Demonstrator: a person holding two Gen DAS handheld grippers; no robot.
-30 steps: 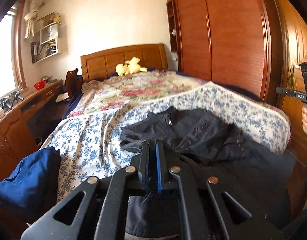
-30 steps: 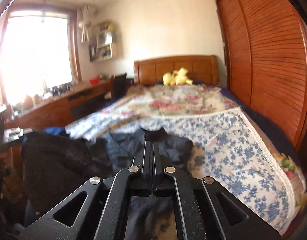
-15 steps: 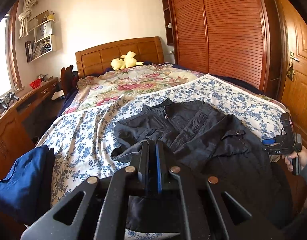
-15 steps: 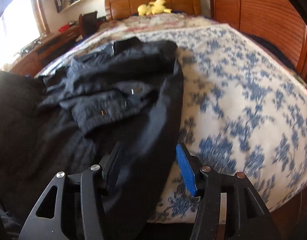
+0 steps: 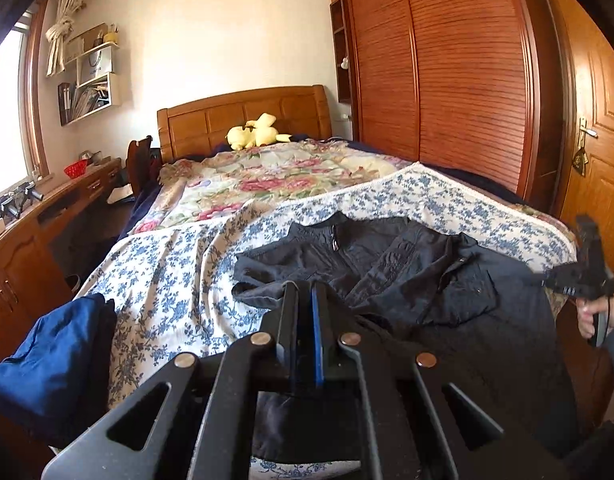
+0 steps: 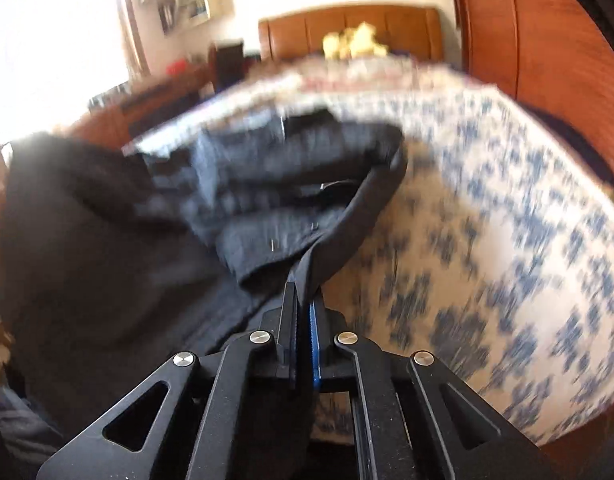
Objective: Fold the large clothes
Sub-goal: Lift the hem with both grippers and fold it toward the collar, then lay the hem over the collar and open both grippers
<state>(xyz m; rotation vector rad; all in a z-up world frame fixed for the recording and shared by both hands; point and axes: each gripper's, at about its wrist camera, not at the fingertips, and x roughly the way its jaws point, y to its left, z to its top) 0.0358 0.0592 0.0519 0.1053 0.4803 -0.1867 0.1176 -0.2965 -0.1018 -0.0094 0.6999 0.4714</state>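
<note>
Bed (image 5: pixel 179 280) with blue-floral sheet, same as before. Black jacket (image 5: pixel 407 272) lies spread at the foot end, flatter than a second ago, when it was lifted and bunched. Right gripper (image 6: pixel 303 300) has come down to the jacket's right edge; its jaws were wide half a second ago and have just been closing, now pinched on the hem. Left gripper (image 5: pixel 305 304) unmoved, fingers narrow, clamped on the jacket's near edge.
</note>
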